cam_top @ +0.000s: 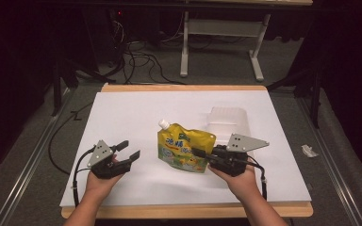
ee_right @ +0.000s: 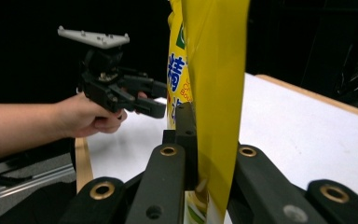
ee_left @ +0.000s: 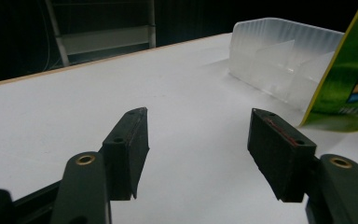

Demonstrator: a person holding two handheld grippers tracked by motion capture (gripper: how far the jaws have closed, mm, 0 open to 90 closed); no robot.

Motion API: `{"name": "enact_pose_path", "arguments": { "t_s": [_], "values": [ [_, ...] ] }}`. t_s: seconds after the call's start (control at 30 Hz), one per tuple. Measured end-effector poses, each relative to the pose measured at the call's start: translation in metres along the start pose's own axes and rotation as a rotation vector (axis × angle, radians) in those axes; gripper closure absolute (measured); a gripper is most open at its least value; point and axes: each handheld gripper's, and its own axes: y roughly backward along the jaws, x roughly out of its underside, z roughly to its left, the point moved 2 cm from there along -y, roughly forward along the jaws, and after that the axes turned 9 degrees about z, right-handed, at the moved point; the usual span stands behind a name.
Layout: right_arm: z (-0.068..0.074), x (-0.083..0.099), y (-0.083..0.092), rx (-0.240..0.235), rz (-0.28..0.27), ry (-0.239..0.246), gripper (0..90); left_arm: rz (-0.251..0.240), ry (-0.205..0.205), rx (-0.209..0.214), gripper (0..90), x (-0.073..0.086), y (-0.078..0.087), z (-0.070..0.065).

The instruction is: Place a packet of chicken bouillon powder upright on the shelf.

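Two hand-held grippers: my right hand-held gripper (cam_top: 199, 152) is clamped on the edge of the soft yellow-green spouted pouch (cam_top: 185, 148), lifted above the white tabletop (cam_top: 122, 117). My left hand-held gripper (ee_left: 198, 140) gapes, empty. Pouch looks floppy, slick; grip the seam.

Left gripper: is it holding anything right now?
No, the left gripper stands open over the bare white table, nothing between its jaws.

White-topped table (cam_top: 122, 122) bearing clear tray (cam_top: 228, 117)
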Motion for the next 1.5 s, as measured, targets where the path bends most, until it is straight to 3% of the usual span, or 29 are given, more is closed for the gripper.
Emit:
{"name": "enact_pose_path", "arguments": {
  "t_s": [0.4,0.63,0.67,1.07,1.5],
  "values": [
    [-0.013,-0.019,0.040,0.087,-0.071,0.010,88.4,0.002,0.000,0.003,37.8,0.000,0.001,0.001],
    [-0.033,-0.026,0.063,0.158,-0.062,0.009,88.4,0.010,0.000,0.009,37.8,0.002,0.000,0.001],
    [-0.043,-0.027,0.070,0.181,-0.061,0.005,88.4,0.014,-0.004,0.007,37.8,0.002,0.000,0.001],
    [-0.088,-0.017,0.085,0.278,-0.030,-0.045,88.5,0.016,-0.006,0.010,37.9,0.002,0.002,0.001],
    [-0.126,-0.001,0.084,0.286,0.003,-0.072,88.6,0.013,-0.006,0.007,38.2,0.003,0.000,0.003]
  ]
}}
